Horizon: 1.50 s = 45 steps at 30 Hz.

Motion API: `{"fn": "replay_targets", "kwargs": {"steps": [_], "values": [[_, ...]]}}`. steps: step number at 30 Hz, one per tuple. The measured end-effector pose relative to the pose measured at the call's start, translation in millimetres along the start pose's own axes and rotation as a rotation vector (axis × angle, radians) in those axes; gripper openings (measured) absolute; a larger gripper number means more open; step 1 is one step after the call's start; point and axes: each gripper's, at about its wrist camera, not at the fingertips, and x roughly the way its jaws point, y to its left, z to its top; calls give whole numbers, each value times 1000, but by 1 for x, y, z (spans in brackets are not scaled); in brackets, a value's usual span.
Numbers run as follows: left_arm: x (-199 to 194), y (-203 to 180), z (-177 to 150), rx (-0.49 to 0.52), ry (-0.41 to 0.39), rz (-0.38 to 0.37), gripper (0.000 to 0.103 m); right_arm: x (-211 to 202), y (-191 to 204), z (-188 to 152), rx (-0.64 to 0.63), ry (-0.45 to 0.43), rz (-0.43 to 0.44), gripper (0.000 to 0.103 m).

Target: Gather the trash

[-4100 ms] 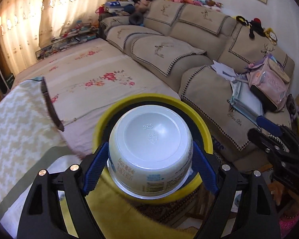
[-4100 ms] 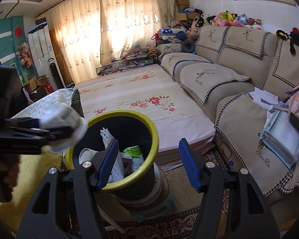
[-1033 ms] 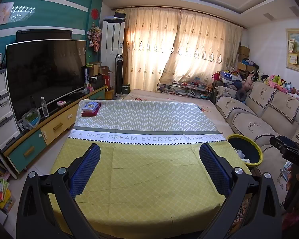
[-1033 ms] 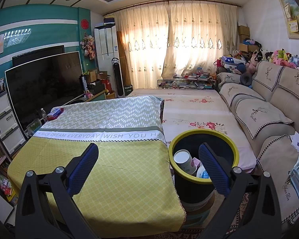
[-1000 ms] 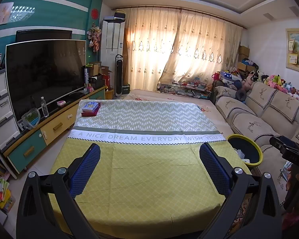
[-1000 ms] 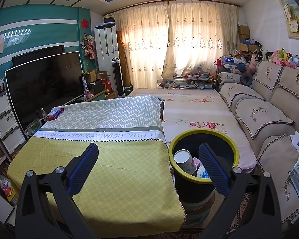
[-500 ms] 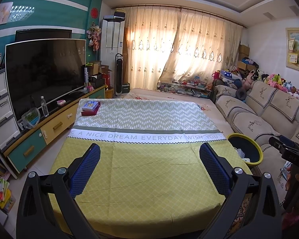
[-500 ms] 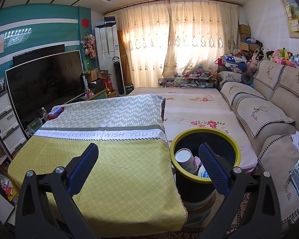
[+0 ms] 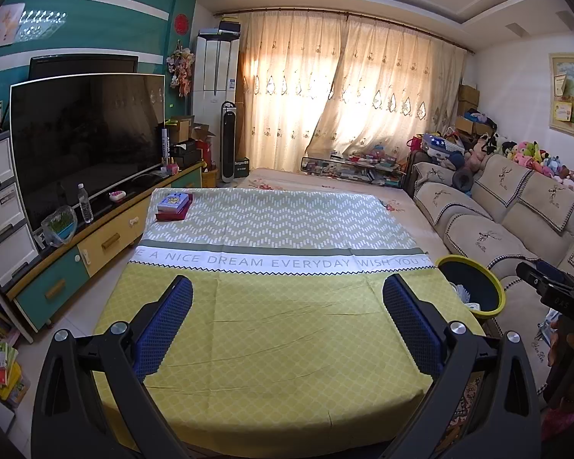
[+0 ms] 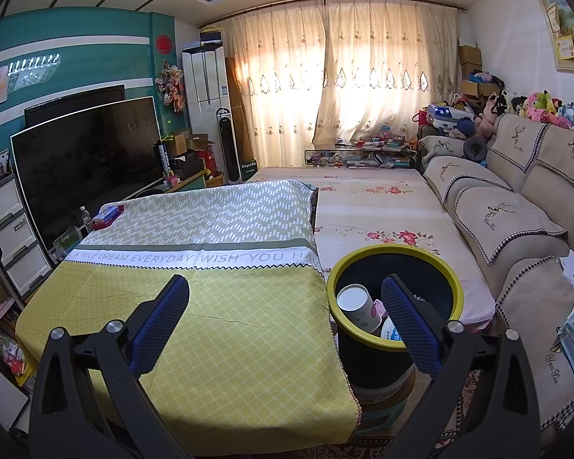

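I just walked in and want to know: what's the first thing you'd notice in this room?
Probably the big yellow and green tablecloth with words printed across it, spread over the table right in front of both open tongs. Next, the black bin with a yellow rim beside the table's right edge, with a white paper cup lying inside. Behind them glow the sunlit curtains, and a large dark TV stands on the left.

the left gripper (image 9: 287, 306), which clamped a white tub over the yellow-rimmed bin (image 10: 394, 294), now gapes empty above the near edge of the yellow tablecloth (image 9: 287, 336); the right gripper (image 10: 285, 304) has drawn back from the bin to beside the cloth's right edge, and a white paper cup (image 10: 357, 306) lies inside the bin
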Motion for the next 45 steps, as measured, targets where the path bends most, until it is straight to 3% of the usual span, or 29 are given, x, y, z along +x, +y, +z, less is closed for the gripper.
{"fn": "replay_targets", "kwargs": {"steps": [45], "values": [[5, -3, -6, -8, 16, -15, 98, 6, 2, -6, 3, 9, 9, 96]]}}
